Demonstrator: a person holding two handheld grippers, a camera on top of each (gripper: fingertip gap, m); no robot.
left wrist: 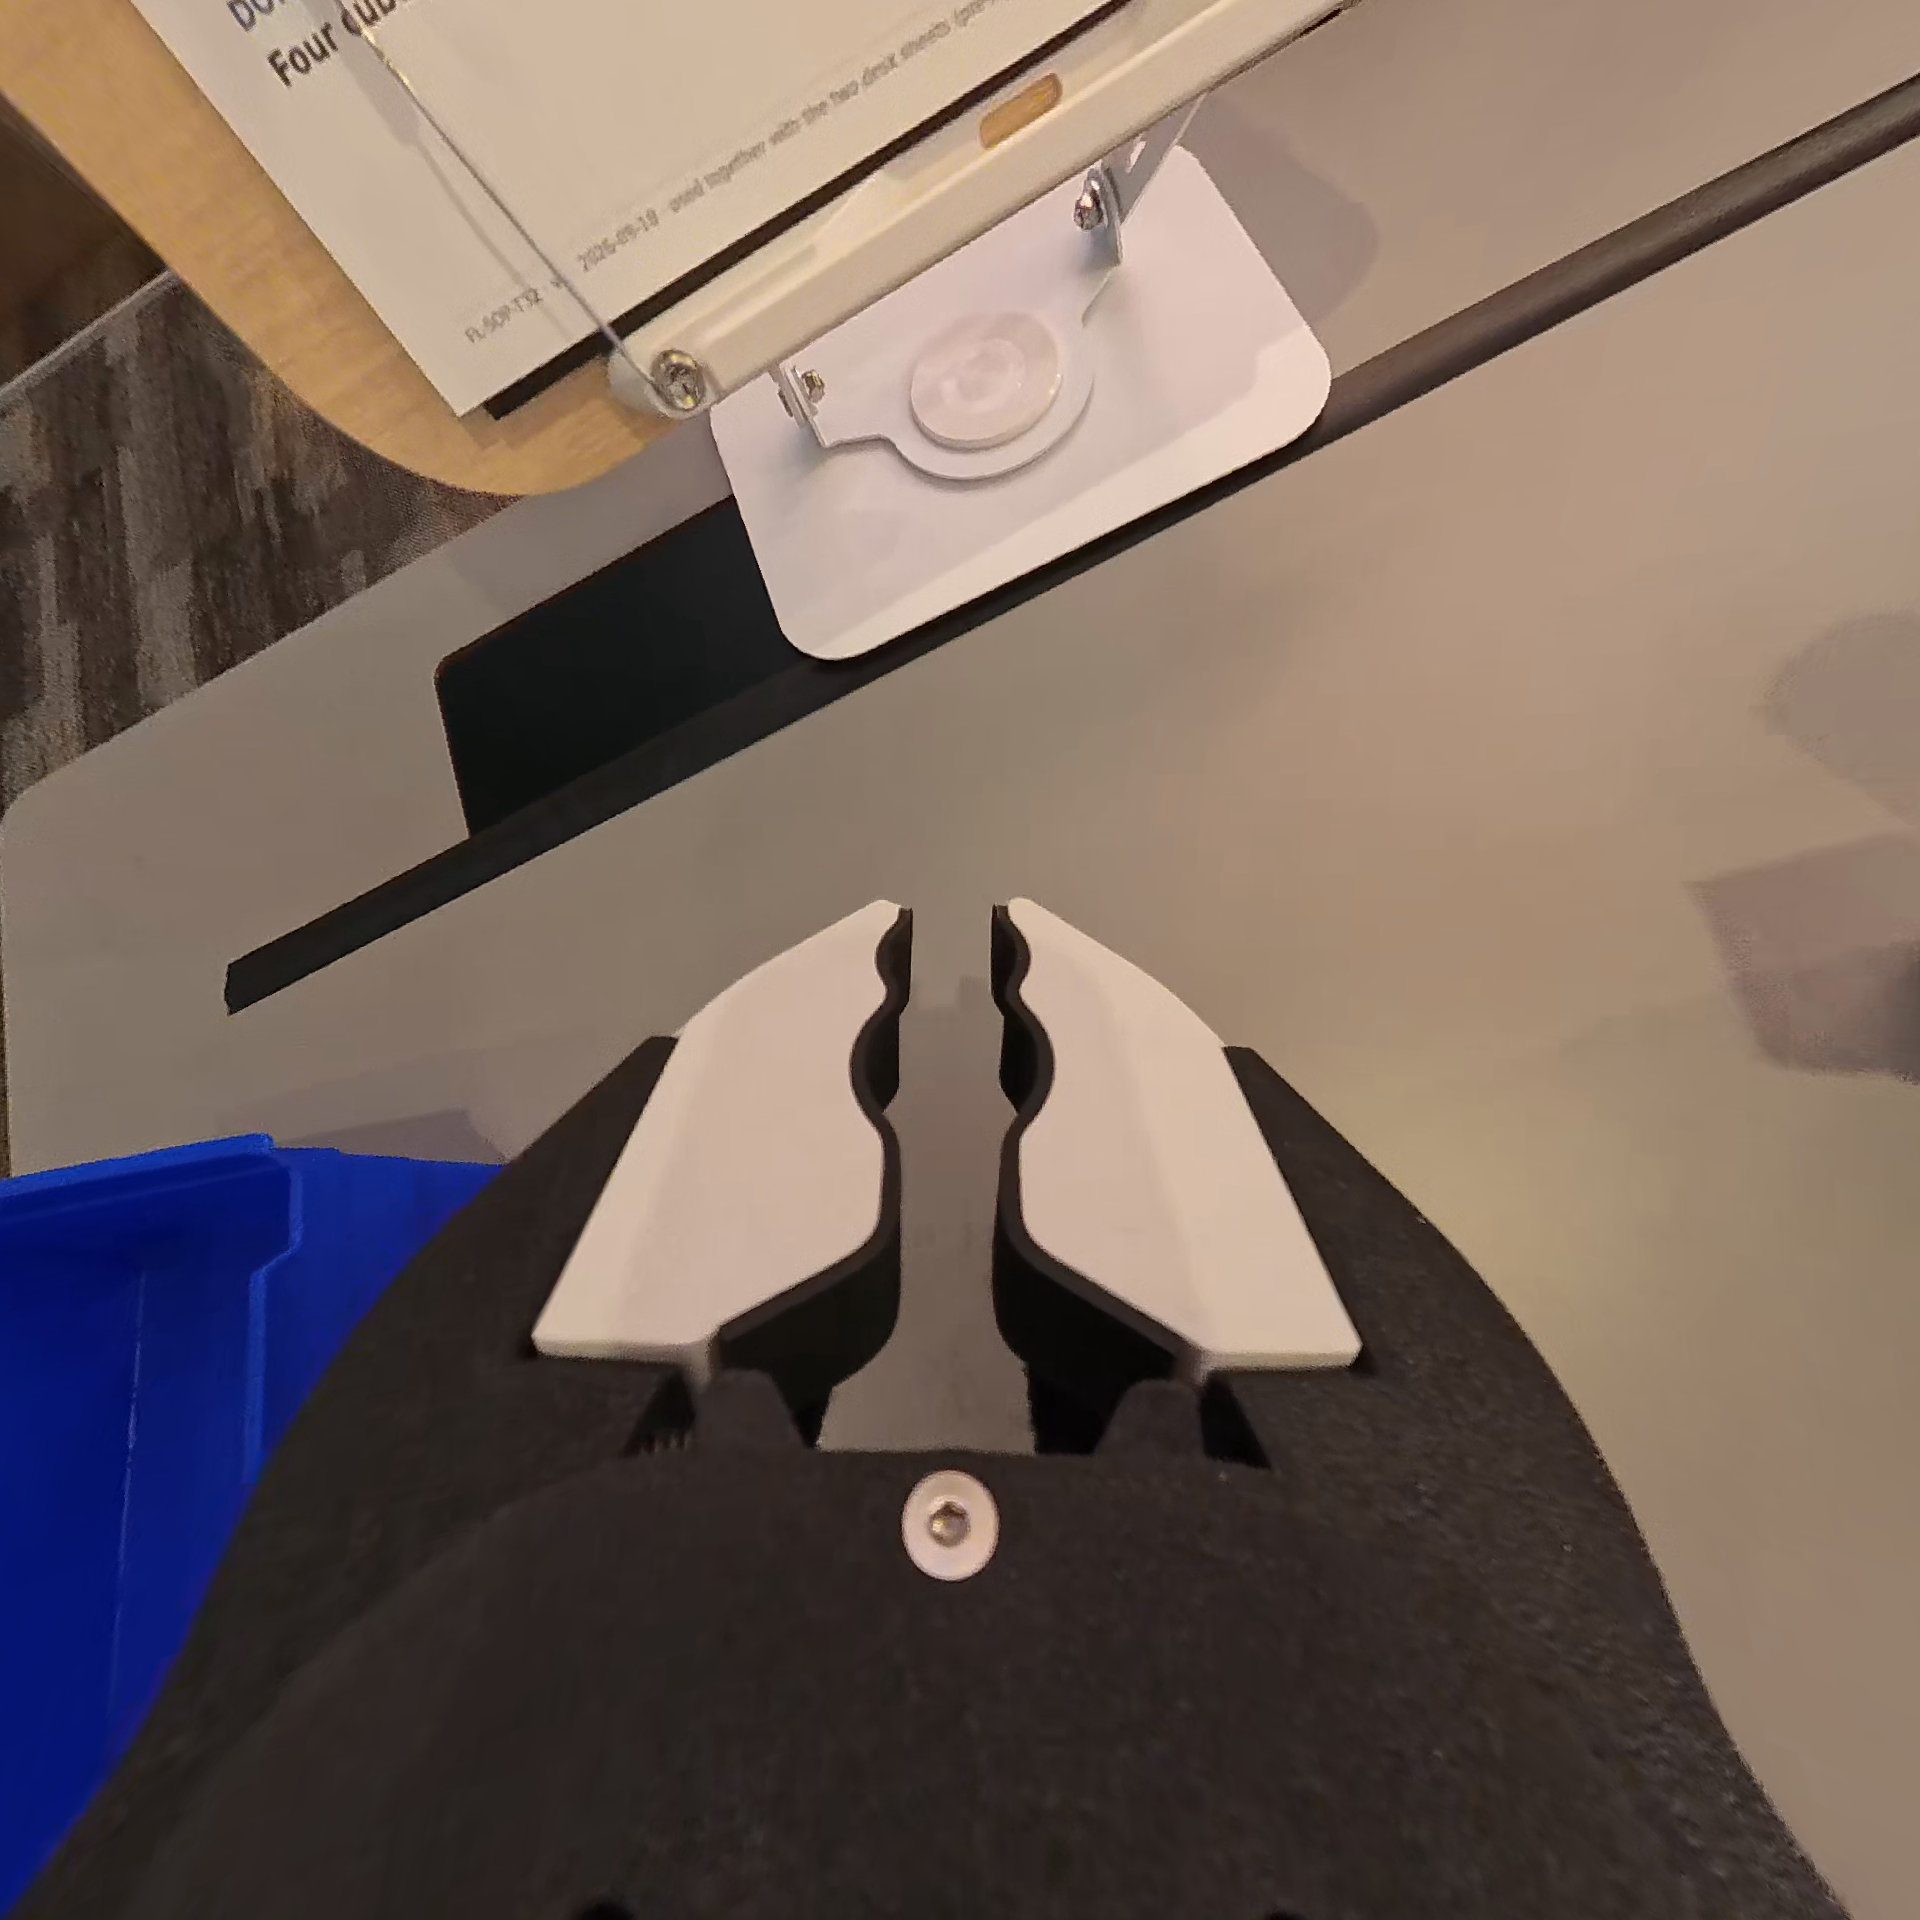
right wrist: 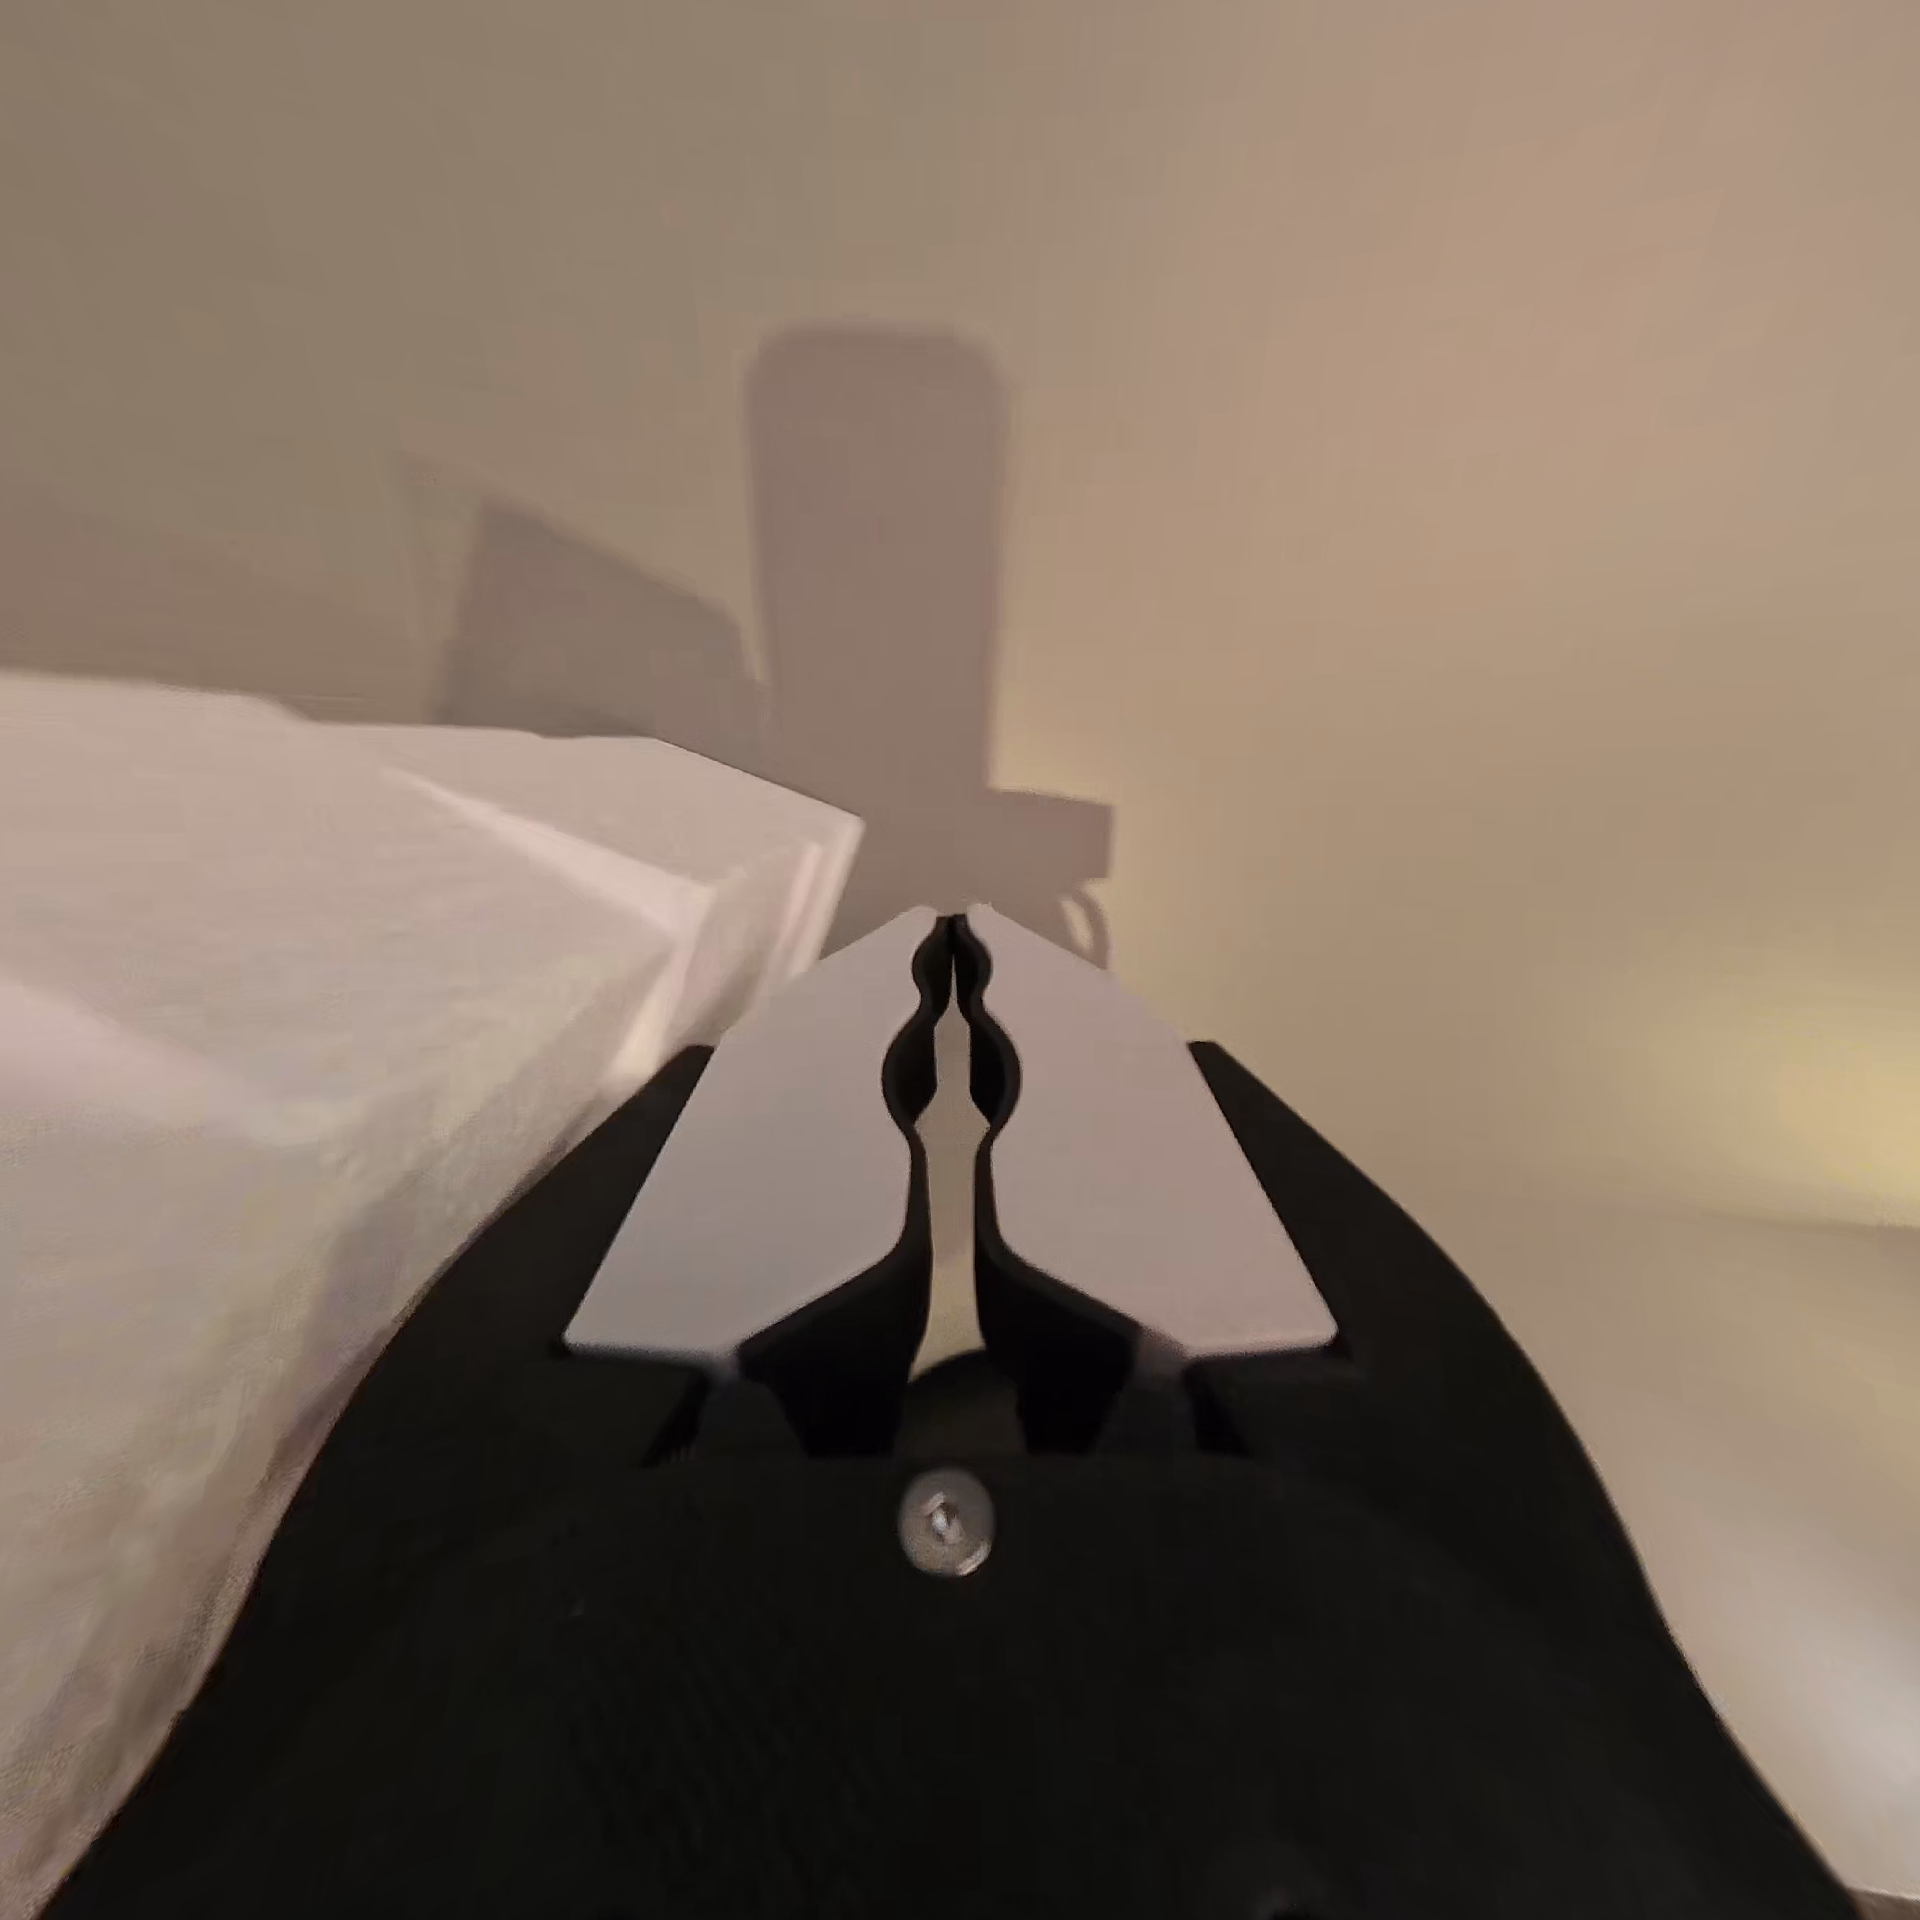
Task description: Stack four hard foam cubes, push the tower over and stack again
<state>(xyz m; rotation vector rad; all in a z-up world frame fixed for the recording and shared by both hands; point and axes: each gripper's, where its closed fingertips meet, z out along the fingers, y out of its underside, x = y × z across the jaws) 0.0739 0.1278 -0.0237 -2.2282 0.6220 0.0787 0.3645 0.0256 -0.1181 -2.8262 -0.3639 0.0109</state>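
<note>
No foam cube shows clearly in the left wrist view. My left gripper [left wrist: 952, 914] hovers over the grey table [left wrist: 1351, 935], its jaws a narrow gap apart with nothing between them. In the right wrist view, my right gripper [right wrist: 953, 920] is shut and empty, its tips touching, low over the table. Close on its left lie white, rough-surfaced blocks [right wrist: 260, 987], blurred; a farther one [right wrist: 727, 852] ends just left of the fingertips. I cannot tell whether the gripper touches them.
A blue plastic bin [left wrist: 145, 1455] stands at the lower left of the left gripper. A white stand base [left wrist: 1018, 468] holding a printed sheet [left wrist: 644, 156] sits at the table's far edge. A black strip [left wrist: 520, 914] crosses the table ahead. Carpet floor [left wrist: 125, 520] lies beyond. Some 35 centimeters of space lies between my two pairs of fingers.
</note>
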